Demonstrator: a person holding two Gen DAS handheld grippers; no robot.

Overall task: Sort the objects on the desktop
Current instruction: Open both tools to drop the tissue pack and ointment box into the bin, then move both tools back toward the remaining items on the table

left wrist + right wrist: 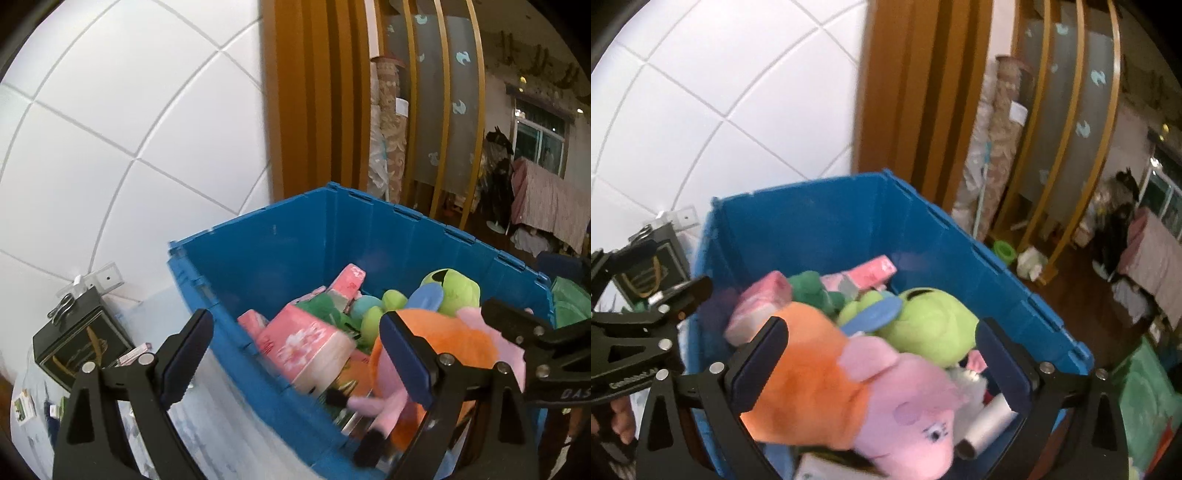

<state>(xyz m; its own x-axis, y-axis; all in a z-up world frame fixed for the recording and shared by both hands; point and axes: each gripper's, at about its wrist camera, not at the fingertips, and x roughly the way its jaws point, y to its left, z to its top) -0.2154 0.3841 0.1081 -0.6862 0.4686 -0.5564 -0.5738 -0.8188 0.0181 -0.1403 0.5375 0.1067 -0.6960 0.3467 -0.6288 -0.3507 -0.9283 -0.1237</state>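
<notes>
A blue plastic bin (280, 240) (812, 221) holds several soft things. A pink pig plush in an orange dress (820, 369) (454, 339) lies on top at the near side, blurred. My right gripper (882, 328) is open, its jaws wide on either side of the pig without pressing on it. Behind the pig lie a green plush (931, 325) (454, 291) and pink tissue packs (306, 343) (757, 306). My left gripper (295, 325) is open and empty, straddling the bin's near left wall. Each gripper shows at the edge of the other's view.
A black box (81, 339) stands on the pale tabletop left of the bin, against a white tiled wall. Behind the bin rises a wooden frame (314, 110). A green bundle (1145, 398) lies right of the bin. A silver cylinder (990, 421) rests inside it.
</notes>
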